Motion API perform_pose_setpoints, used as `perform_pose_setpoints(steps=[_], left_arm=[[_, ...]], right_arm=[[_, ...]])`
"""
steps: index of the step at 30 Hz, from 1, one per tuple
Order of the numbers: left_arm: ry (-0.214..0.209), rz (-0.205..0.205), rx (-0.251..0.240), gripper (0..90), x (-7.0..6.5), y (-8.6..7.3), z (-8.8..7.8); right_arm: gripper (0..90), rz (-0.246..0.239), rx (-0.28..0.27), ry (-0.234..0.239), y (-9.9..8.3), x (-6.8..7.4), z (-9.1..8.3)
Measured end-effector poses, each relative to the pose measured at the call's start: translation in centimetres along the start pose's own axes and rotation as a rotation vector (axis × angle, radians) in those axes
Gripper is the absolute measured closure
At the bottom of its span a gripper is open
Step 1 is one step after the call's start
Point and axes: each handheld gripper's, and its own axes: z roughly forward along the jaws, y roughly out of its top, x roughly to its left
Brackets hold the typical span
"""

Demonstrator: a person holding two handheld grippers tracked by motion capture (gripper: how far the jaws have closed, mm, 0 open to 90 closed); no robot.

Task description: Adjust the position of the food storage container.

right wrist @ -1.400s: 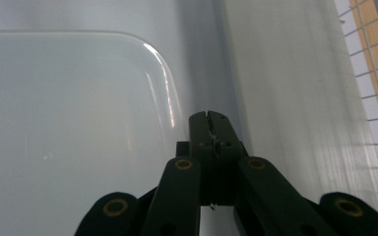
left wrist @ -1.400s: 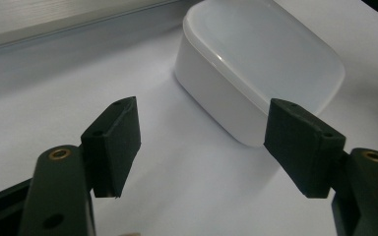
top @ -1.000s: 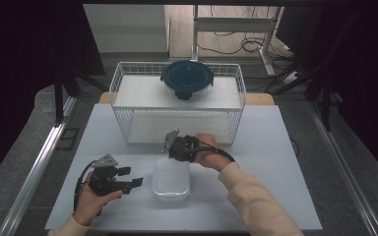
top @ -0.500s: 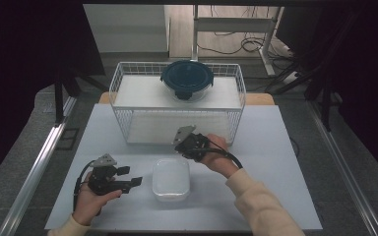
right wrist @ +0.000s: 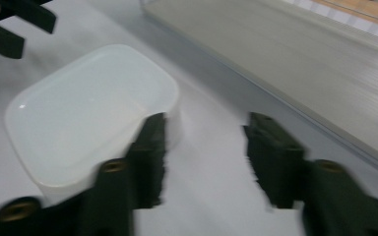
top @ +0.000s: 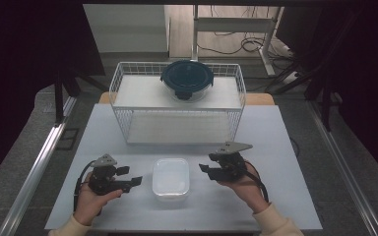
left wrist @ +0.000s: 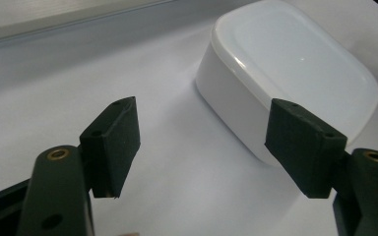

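The left gripper (top: 134, 180) is held just left of the white container (top: 171, 178), its jaws spread wide and empty. The container is placed on the white table (top: 285, 147), between the two grippers. The right gripper (top: 205, 170) is held just right of it, jaws also parted, with nothing gripped. Behind, a dark-lidded bowl (top: 187, 79) is set on a wire basket (top: 236, 101).

Lab-like room: black curtains (top: 29, 49), floor cables (top: 236, 44), white table (top: 285, 147).
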Motion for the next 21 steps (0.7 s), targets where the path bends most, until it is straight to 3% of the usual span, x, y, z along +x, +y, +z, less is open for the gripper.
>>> perform_pose_setpoints(steps=[2, 5, 7, 10, 15, 21], left_arm=[[0.004, -0.004, -0.001, 27.9, 0.0, -0.1, 0.0], [0.006, -0.002, 0.001, 27.6, -0.1, -0.1, -0.1], [0.005, -0.001, 0.003, 27.4, -0.1, -0.2, 0.0], [0.001, 0.002, 0.003, 27.3, -0.1, -0.2, 0.0], [-0.005, -0.003, -0.003, 27.0, -0.1, -0.2, -0.1], [-0.034, -0.059, -0.035, 24.2, 0.0, -0.1, -0.3]], right_arm=[[34.6, 0.030, -0.010, -0.012, -0.3, -0.1, -0.5], [29.7, 0.081, -0.030, 0.014, -0.8, -0.2, -0.9], [27.0, 0.086, -0.026, 0.023, -1.1, -0.1, -1.0], [22.3, 0.082, -0.008, -0.008, -1.8, 0.1, -1.0], [21.6, 0.117, -0.003, 0.007, -2.4, -0.1, -1.0], [22.0, 0.133, -0.024, 0.014, -2.3, -0.4, -1.3]])
